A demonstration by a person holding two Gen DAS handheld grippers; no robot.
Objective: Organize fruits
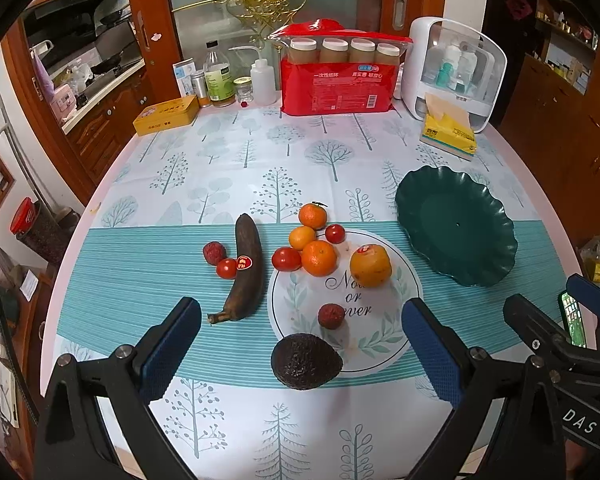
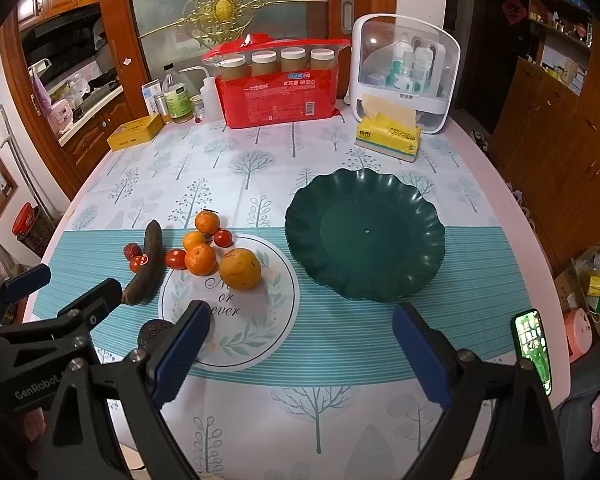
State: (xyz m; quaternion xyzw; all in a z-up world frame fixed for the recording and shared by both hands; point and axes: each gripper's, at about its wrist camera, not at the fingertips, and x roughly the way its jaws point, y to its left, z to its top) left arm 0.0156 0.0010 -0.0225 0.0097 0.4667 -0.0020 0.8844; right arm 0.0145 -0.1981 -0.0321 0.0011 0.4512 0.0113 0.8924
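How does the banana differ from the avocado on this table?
The banana is long, curved and brown-black with a red sticker; the avocado is squat, pear-shaped, pebbly and bears no visible sticker. The banana lies on the teal stripes left of the round printed emblem, while the avocado overlaps the emblem's near edge, closer to the tools. Both are dark-skinned, lie on the tablecloth, and are outside the green plate.

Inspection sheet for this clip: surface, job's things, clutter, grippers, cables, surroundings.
Surface: table under a tree-print cloth.
Job's things: green plate empty; banana, avocado, oranges, tomatoes and lychees loose beside it.
Clutter: red pack, tissue box, yellow tin, bottles.
Grippers: left gripper and right gripper open, empty.
Cables: nothing seen.
Surroundings: wooden cabinets.
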